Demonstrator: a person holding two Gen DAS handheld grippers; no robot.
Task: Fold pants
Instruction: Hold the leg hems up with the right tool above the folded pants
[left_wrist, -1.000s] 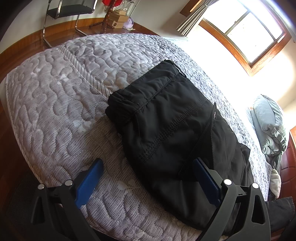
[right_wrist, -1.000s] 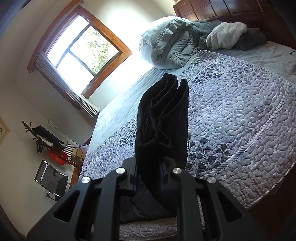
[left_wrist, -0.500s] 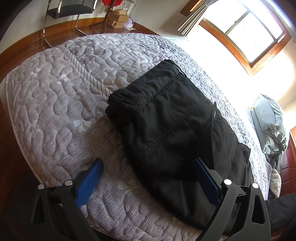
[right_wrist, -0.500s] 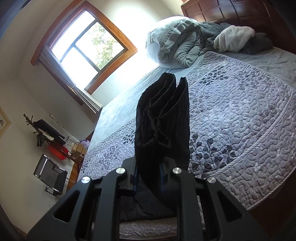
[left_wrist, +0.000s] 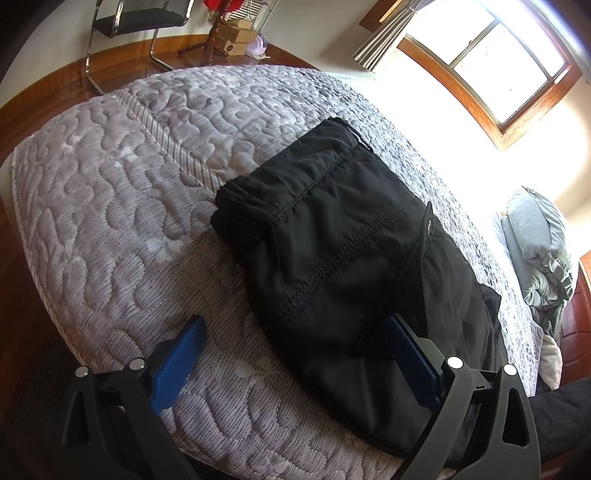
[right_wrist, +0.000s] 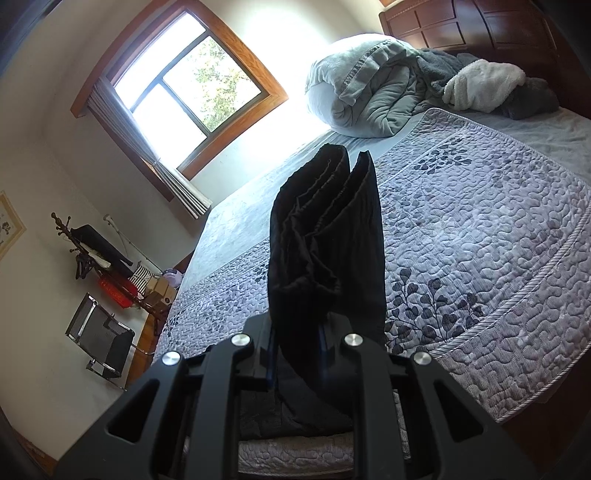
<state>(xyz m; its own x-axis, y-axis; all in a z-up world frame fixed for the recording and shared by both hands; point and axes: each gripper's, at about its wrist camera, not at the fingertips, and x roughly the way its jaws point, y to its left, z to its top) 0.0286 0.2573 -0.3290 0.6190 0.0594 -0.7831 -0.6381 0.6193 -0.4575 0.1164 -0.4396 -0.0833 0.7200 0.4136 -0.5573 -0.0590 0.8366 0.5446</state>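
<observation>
Matt black cloth pants, textured quilted grey bedspread, glossy wooden floor

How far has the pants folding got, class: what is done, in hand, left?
Done: the black pants lie partly folded on the quilted bed. In hand: the right gripper is shut on a bunched end, lifted. The left gripper is open over them. Left: lay that end down.

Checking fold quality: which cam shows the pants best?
Left wrist: the black pants lie folded on the quilt, top face visible. Right wrist shows only a bunched end clamped in the right gripper.
</observation>
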